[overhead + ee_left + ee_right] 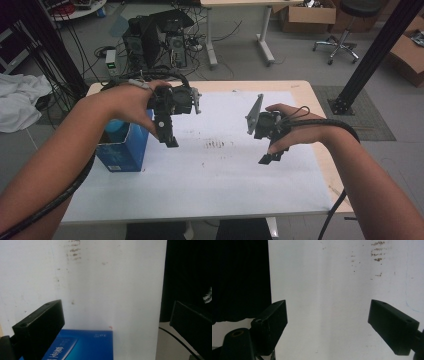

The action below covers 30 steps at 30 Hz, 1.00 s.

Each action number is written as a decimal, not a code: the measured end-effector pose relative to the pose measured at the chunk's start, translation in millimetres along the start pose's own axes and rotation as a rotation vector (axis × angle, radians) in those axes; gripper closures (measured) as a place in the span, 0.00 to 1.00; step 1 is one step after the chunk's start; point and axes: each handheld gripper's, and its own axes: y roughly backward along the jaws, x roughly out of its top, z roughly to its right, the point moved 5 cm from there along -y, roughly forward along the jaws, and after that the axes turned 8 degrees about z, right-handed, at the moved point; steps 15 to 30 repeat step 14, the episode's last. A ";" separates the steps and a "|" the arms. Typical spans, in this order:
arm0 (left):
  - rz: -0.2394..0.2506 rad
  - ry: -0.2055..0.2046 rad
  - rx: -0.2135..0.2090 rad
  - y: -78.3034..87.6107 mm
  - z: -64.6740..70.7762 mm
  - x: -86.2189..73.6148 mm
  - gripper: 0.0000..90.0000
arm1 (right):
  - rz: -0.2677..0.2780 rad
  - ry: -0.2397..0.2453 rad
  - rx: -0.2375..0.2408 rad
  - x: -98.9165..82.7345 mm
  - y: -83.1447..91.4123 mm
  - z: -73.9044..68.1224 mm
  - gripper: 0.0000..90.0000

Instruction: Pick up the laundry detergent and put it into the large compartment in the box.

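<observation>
1. Two hand-held grippers are seen above one wooden-edged bench, most of which is covered by one white sheet marked with a small patch of brown smudges.
2. The left hand-held gripper is held in the person's left hand over the left part of the sheet, its black jaws pointing downward. In the left gripper view its two jaws are seen spread wide, with nothing between them but the white sheet.
3. The right hand-held gripper is held in the right hand over the right part of the sheet, well apart from the left one; one grey three-cornered plate is carried on it. In the right gripper view its two jaws are likewise spread wide and empty.
4. One blue cardboard box with an open top is stood on the left edge of the bench, just beside the left hand-held gripper. Its printed blue face is seen at the bottom of the left gripper view.
5. Beyond the bench, one dark computer tower amid cables and one wheeled stool are seen on the floor.
</observation>
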 end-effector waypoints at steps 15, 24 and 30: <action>0.000 0.010 -0.015 -6.1 -3.8 -0.7 0.00 | 0.008 -0.001 0.002 -1.1 -2.2 3.8 0.18; 0.000 0.010 -0.015 -6.1 -3.8 -0.7 0.00 | 0.008 -0.001 0.002 -1.1 -2.2 3.8 0.18; 0.000 0.010 -0.015 -6.1 -3.8 -0.7 0.00 | 0.008 -0.001 0.002 -1.1 -2.2 3.8 0.18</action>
